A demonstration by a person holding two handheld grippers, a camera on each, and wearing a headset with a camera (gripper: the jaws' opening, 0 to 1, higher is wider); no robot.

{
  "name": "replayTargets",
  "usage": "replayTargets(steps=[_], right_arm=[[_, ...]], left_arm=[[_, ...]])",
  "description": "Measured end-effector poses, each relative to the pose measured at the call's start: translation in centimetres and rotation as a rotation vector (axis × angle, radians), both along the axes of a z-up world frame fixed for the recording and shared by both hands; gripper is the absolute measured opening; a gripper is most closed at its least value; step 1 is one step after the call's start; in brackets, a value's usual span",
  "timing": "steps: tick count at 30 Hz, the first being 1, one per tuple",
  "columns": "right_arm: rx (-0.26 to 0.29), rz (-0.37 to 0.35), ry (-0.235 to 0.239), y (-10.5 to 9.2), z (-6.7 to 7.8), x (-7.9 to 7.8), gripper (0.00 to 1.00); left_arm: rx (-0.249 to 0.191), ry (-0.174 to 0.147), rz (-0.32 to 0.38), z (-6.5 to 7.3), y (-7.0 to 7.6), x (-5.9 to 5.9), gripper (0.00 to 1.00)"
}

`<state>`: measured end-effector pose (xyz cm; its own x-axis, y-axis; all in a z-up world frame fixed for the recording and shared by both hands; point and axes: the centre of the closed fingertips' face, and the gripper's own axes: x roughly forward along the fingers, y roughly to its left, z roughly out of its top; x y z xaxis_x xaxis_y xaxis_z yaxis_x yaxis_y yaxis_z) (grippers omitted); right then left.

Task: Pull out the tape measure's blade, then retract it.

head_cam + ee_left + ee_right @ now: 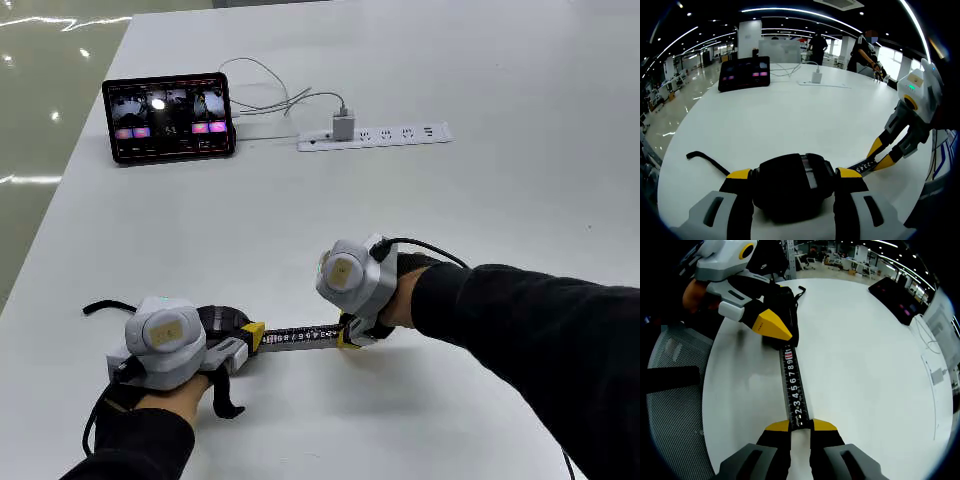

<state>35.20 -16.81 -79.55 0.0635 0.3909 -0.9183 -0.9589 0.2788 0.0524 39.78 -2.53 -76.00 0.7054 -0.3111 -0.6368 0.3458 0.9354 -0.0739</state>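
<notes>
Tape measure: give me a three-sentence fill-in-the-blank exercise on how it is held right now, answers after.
The left gripper is shut on the black ____ of the tape measure. The right gripper is shut on the end of the numbered ____. Farther back on the table, a white charger is plugged into the ____.
Missing words: case; blade; power strip.
</notes>
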Motion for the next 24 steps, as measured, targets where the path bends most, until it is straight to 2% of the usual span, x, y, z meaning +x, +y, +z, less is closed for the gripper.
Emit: replayTargets(steps=[24], right_arm=[[0.027,-0.003,-0.008,1.2,0.0,0.2,0.09]], left_arm=[[-0.001,0.009,-0.002,0.0,0.0,0.0,0.60]])
